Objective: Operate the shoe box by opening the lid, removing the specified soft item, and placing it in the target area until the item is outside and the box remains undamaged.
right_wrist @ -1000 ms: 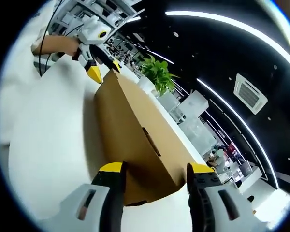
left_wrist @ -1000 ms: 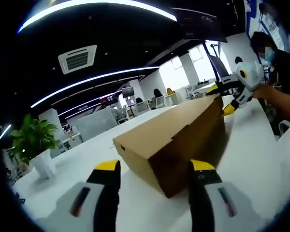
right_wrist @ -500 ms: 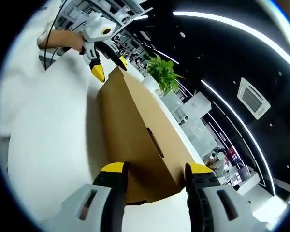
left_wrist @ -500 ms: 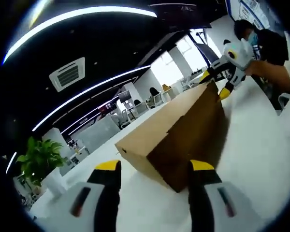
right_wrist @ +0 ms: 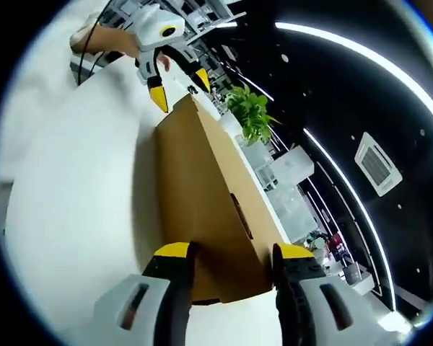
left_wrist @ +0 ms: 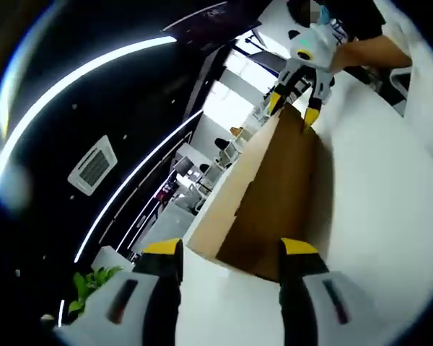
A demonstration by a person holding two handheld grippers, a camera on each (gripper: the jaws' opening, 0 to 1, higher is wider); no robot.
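White table [right_wrist: 72,187], dark-ceilinged office

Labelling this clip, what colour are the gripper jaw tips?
Yellow, clearest in the right gripper view on the right gripper straddling the shoe box.

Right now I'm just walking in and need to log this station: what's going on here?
A person holds tongs in each hand at opposite ends of a closed brown shoe box lying on a white table. The right tongs are open, straddling the box's near end. The left tongs are open too, by the other end; in the right gripper view they sit at the box's far top corner. The lid is not yet lifted, and nothing is out of the box.
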